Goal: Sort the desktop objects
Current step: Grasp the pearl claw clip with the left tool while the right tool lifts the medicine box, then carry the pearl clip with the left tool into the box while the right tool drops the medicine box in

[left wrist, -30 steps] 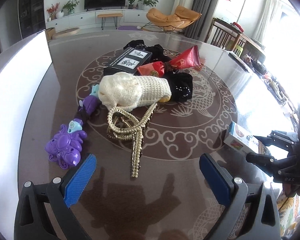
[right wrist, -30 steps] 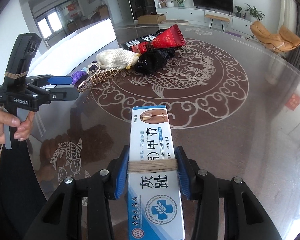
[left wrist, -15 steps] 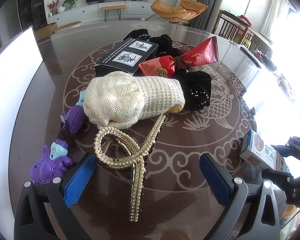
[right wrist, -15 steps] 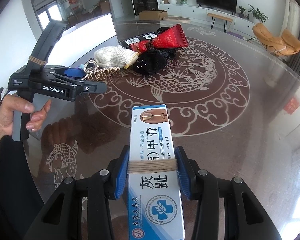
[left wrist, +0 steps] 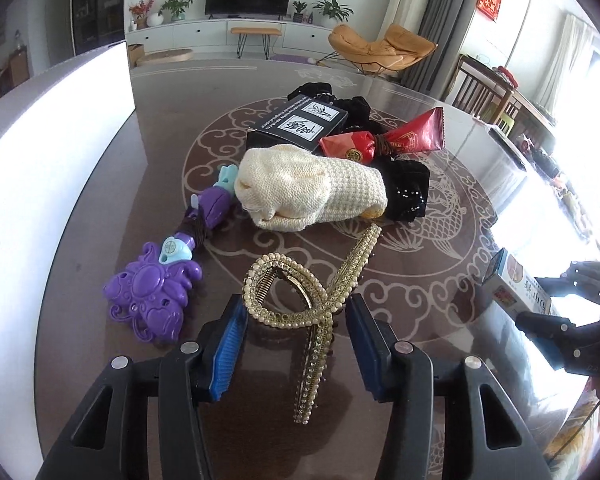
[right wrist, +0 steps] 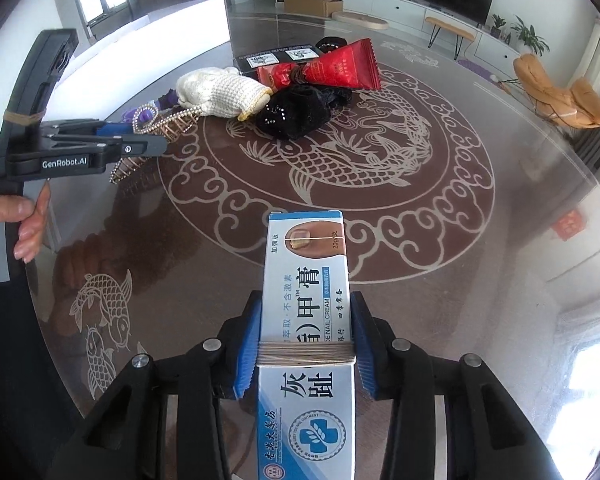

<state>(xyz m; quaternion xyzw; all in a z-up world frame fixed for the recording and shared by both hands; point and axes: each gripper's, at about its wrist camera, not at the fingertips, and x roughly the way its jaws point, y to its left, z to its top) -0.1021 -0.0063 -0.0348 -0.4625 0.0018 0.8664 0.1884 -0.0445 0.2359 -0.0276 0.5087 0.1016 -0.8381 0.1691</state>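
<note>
left claw point(left wrist: 294, 338): open, empty, straddling gold pearl-studded hair clip point(left wrist: 306, 300) at lower centre | right claw point(right wrist: 303, 350): clamped on blue-white cardboard ointment box point(right wrist: 306, 312) | advice: closure is best centred on clip's crossing.

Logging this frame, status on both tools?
Left tool open, straddling pearl hair clip, not clamped. Right tool shut on nail cream box, held off the pile. Purple toy sits close left.

A pearl-studded gold hair clip point(left wrist: 312, 312) lay flat near the desk's front; a nail-cream box point(right wrist: 306, 320) pointed far.
</note>
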